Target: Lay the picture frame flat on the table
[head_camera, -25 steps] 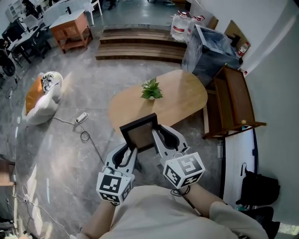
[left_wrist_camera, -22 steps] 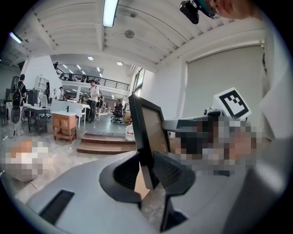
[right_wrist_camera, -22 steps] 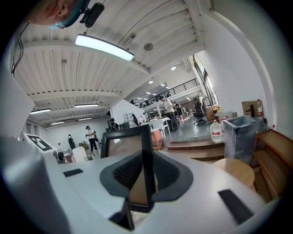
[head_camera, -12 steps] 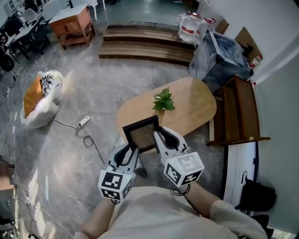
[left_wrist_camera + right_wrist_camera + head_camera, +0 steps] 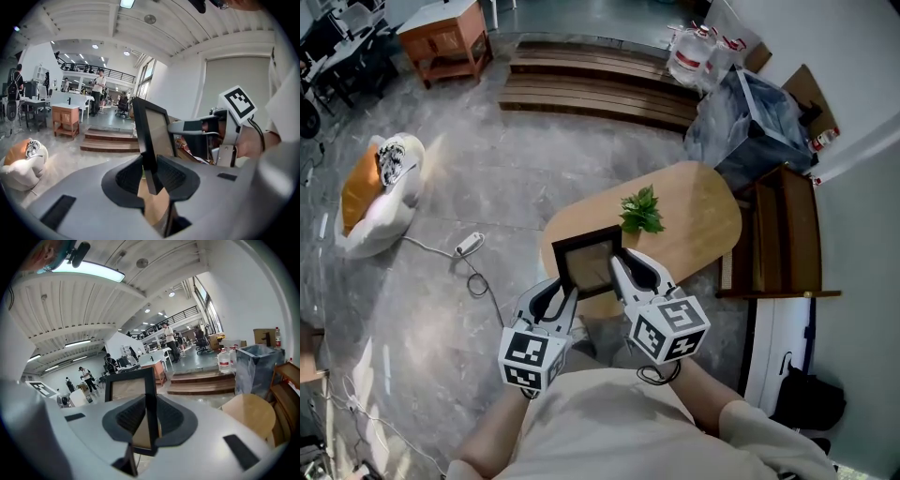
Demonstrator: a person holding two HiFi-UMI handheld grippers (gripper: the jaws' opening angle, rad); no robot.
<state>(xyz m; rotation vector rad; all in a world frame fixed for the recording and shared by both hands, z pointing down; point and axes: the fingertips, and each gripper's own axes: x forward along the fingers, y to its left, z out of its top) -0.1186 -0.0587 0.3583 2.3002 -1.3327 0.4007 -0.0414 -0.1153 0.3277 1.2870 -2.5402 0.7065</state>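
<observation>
step: picture frame [image 5: 589,264] held upright over near end of table [image 5: 698,199] | left gripper [image 5: 150,174], right gripper [image 5: 149,422]: each clamped on a side edge | next, likely: lower, tip flat, short of plant [image 5: 641,212]

A small green plant [image 5: 641,212] is seen stood approx. mid-top on an oval wooden table [image 5: 705,223], which is set on a grey stone floor [image 5: 441,291].

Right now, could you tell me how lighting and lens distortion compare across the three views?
Head view: even light, sharp, only mild bending; the picture frame reads clearly. Left gripper view: strong fisheye with black corners, the left gripper body soft near the lens. Right gripper view: same fisheye, and the ceiling lamp blows out at upper left.
</observation>
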